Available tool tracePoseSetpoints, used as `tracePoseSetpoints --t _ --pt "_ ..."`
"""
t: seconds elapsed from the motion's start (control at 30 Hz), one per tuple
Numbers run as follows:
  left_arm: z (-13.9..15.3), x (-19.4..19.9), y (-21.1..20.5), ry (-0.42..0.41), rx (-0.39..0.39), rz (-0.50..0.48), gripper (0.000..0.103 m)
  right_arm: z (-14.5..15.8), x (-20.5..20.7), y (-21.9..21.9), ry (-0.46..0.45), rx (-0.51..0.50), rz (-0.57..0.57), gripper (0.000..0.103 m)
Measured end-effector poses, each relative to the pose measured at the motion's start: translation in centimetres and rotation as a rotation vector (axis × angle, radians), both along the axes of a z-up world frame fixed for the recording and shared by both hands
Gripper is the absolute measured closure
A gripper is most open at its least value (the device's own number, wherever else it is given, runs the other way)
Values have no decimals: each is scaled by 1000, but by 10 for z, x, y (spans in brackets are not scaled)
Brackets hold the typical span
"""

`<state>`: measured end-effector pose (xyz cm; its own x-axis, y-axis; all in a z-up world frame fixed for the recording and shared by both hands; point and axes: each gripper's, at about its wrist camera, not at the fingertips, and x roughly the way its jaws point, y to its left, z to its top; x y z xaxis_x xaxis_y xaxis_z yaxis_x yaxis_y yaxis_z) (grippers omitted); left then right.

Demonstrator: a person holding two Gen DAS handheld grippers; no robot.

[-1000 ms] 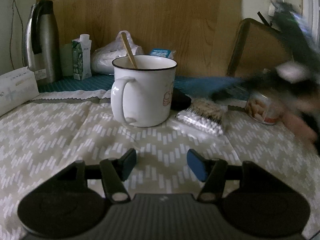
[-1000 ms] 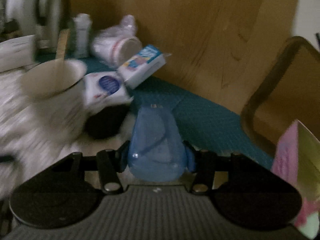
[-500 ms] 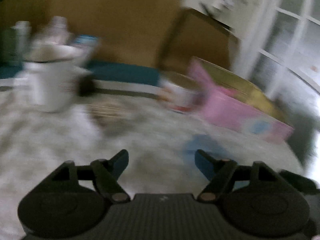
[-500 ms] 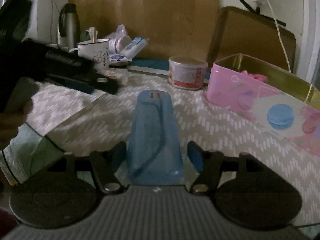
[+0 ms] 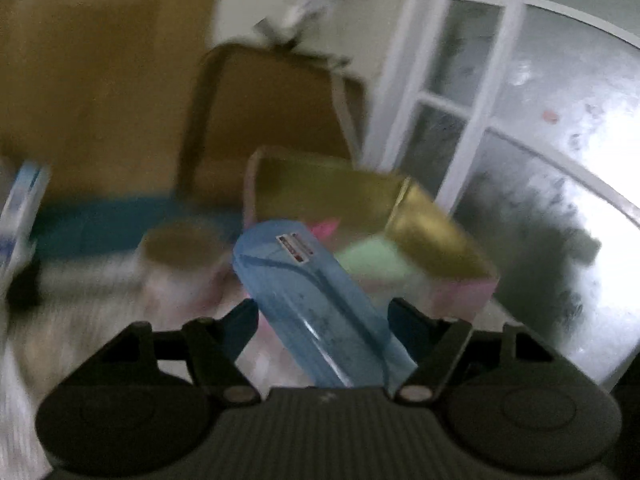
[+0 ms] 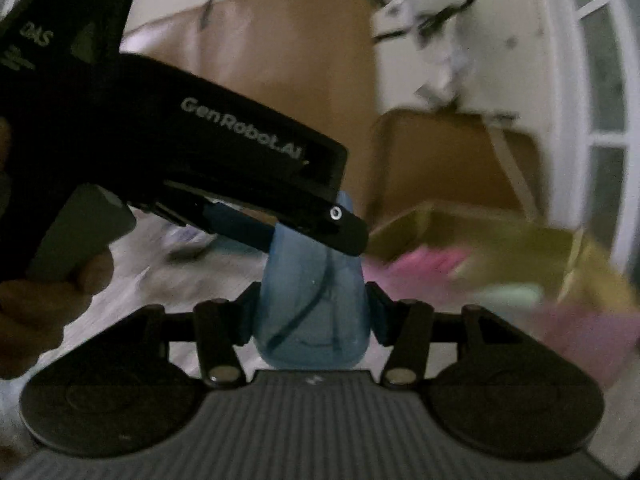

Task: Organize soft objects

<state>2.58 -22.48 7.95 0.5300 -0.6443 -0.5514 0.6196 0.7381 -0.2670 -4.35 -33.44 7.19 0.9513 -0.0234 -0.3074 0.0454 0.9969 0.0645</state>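
Since half a second ago, both grippers have swung toward the pink tin (image 5: 460, 292), and the blue soft case (image 6: 310, 300) has risen from low over the tabletop to the level of the tin's rim. Both views are heavily blurred by motion.

Right gripper (image 6: 311, 312): the jaws are closed onto the sides of the blue soft case near its base, and the case stands upright between them. Grip appears firm.

Left gripper (image 5: 322, 320): the jaws are spread wide. In the left wrist view the blue soft case (image 5: 316, 304) lies diagonally across the gap between them, touching neither pad as far as the blur allows — it holds nothing. In the right wrist view the left gripper (image 6: 316, 228) crosses directly in front of the case's upper end; whether its fingers touch the case there cannot be told.

Progress, as a judgement:
- Inside the tin, a pink item (image 6: 420, 260) and a pale green item (image 5: 372, 258) are already in place — part of the sorting seems done.
- The blue soft case is carried but not yet deposited; it is short of the tin's open top.
- A round can (image 5: 182, 256) stands on the tabletop left of the tin; it seems no part of the soft set.

Remaining: lower the case into the tin and release.
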Motion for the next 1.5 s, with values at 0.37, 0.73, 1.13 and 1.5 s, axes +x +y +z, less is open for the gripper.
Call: tracePoseSetpoints --t 0.37,0.73,1.13,1.5 --pt "2 71 -161 -95 80 -91 31 -27 92 -115 171 -15 -325 44" --pt "-7 45 -130 -143 104 -39 29 -26 10 -56 -30 62 -382 35" --pt "-29 -10 41 -215 187 160 22 -41 43 41 191 209 19 45" --pt "-75 33 200 -41 286 680 17 -28 124 122 247 117 212 23"
